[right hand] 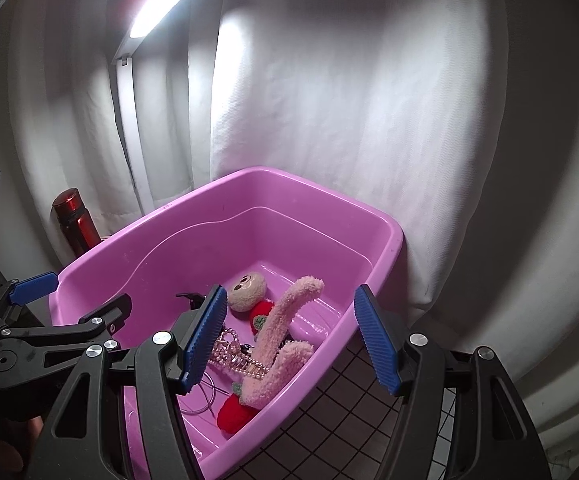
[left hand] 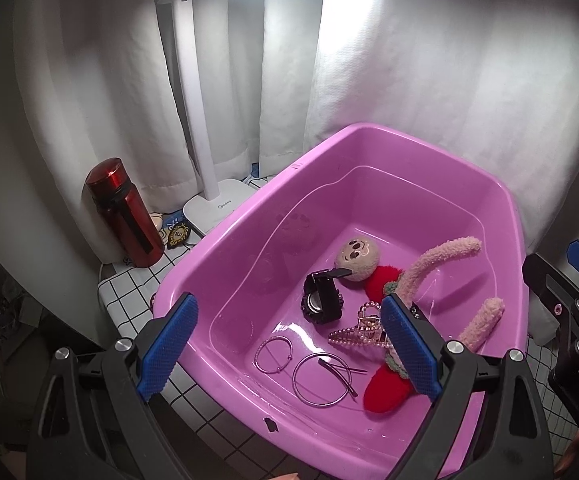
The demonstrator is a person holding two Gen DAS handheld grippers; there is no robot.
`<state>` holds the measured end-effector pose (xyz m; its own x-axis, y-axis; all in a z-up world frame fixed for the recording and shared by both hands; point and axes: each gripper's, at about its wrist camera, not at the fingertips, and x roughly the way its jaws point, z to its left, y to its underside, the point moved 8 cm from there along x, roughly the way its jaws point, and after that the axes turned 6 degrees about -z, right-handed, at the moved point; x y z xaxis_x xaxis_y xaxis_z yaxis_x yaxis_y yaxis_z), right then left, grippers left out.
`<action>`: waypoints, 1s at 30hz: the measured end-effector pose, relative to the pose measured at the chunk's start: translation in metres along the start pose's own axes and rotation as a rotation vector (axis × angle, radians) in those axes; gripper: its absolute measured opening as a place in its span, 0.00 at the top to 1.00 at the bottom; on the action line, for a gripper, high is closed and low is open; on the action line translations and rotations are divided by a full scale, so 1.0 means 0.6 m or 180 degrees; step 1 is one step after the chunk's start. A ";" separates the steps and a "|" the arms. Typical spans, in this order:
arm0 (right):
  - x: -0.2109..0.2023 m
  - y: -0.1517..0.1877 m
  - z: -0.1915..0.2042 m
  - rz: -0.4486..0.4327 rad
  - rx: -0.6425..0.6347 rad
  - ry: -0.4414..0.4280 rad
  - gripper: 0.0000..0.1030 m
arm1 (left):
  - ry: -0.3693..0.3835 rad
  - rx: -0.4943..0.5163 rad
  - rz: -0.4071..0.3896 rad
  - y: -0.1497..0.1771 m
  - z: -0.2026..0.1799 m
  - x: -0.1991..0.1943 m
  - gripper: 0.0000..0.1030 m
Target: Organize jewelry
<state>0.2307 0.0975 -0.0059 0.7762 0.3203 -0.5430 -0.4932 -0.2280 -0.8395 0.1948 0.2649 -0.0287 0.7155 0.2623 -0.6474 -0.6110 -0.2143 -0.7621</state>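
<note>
- The jewelry I'm sorting lies in the pink tub [left hand: 249,236]: a black watch [left hand: 322,298] near the middle of the floor, two thin hoops [left hand: 273,354] and a larger ring [left hand: 321,378] with a dark hairpin [left hand: 339,372] across it at the near side.
- A pearl-trimmed claw clip [left hand: 363,330] sits just right of the hoops, touching a plush monkey [left hand: 355,255] whose pink limbs and red body sprawl across the tub's right half.
- My left gripper [left hand: 287,346] hovers above the tub's near rim, tilted down toward the hoops, fingers wide apart and holding nothing.
- My right gripper [right hand: 289,344] hangs over the tub's near right corner, angled down at the plush limb [right hand: 285,332] and clip [right hand: 235,354]; its fingers are spread wide too, empty.
- In the right wrist view the left gripper's blue pad [right hand: 33,282] shows at the left edge.
- Beyond the tub: a red bottle [left hand: 123,212], a white desk lamp [left hand: 209,204], grid-patterned cloth [left hand: 129,284], white curtain [left hand: 449,80] behind.
</note>
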 end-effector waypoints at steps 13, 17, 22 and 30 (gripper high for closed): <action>-0.004 0.003 -0.002 0.0000 -0.0022 -0.0022 0.39 | -0.0023 -0.0011 -0.0010 0.000 0.006 -0.008 0.12; -0.008 0.004 -0.001 0.0000 -0.0027 -0.0028 0.39 | -0.0023 -0.0012 -0.0012 0.000 0.006 -0.007 0.12; -0.008 0.005 -0.001 0.0002 -0.0031 -0.0036 0.39 | -0.0008 -0.0001 -0.0024 0.000 0.006 -0.012 0.12; -0.015 0.011 -0.004 0.0007 -0.0034 -0.0037 0.39 | 0.0018 0.0018 -0.0030 -0.002 0.002 -0.017 0.12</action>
<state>0.2212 0.0910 -0.0064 0.7704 0.3305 -0.5452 -0.4907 -0.2385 -0.8381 0.1877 0.2636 -0.0210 0.7232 0.2590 -0.6403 -0.6061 -0.2065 -0.7681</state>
